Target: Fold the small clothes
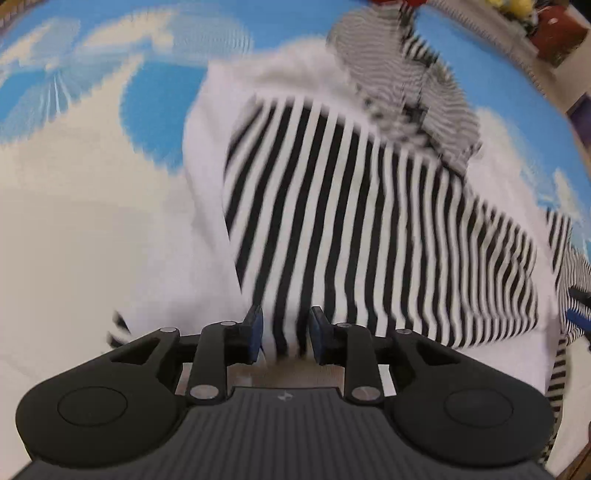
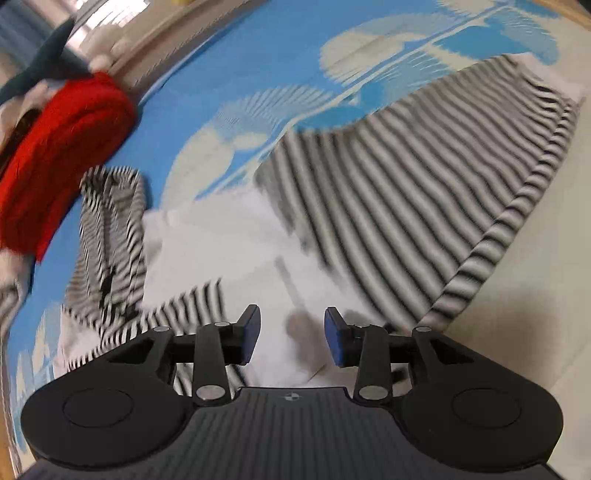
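A small black-and-white striped garment with white panels (image 1: pixel 362 221) lies on a blue-and-cream cloud-print mat (image 1: pixel 85 192). My left gripper (image 1: pixel 286 338) has its jaws part closed with striped cloth between the pads; the view is blurred. In the right wrist view the same garment (image 2: pixel 388 206) spreads ahead, striped part on the right, white part (image 2: pixel 229 251) in the middle, a crumpled striped sleeve (image 2: pixel 110 240) on the left. My right gripper (image 2: pixel 291 338) is open and empty just above the white cloth.
A red plush toy (image 2: pixel 62 162) lies at the mat's left edge in the right wrist view. Red and yellow toys (image 1: pixel 517 11) sit beyond the mat's far edge in the left wrist view. A wooden floor strip (image 2: pixel 3 458) borders the mat.
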